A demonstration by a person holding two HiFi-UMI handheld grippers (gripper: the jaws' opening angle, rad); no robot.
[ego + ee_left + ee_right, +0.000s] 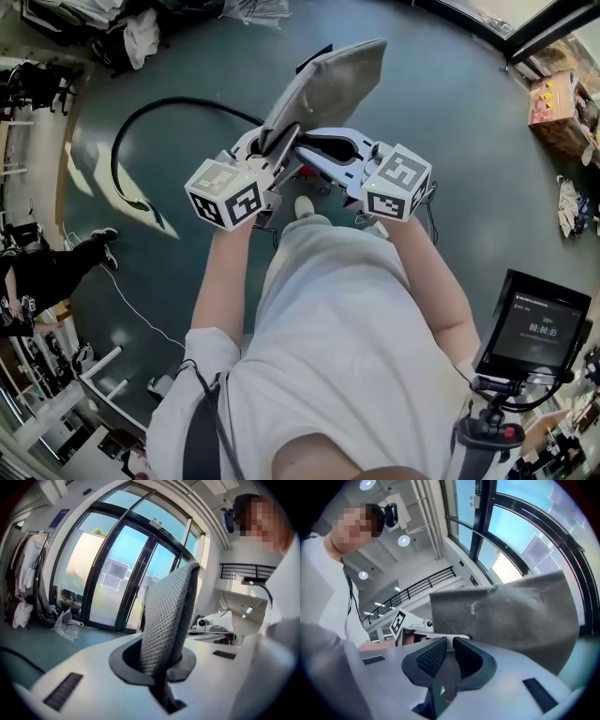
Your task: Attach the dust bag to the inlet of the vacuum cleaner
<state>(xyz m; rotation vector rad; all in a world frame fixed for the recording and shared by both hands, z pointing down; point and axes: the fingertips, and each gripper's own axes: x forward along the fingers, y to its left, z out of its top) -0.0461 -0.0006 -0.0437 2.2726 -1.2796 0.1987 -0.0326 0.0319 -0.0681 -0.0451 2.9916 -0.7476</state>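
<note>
I hold the grey mesh dust bag (333, 80) up in the air in front of the person's chest, between both grippers. The left gripper (279, 152) is shut on the bag's lower edge; in the left gripper view the bag (168, 616) rises edge-on out of the left gripper (161, 660). My right gripper (317, 150) faces it from the right. In the right gripper view the bag (520, 616) spreads broad and flat, and a fold of it is pinched in the right gripper (447, 656). The vacuum cleaner's body is hidden below the grippers.
A black hose (131, 131) curls over the green floor at the left. Another person's legs (56, 267) are at the left edge. A screen on a stand (534, 328) is at the lower right, a cardboard box (558, 112) at the upper right. Glass doors (117, 573) are ahead.
</note>
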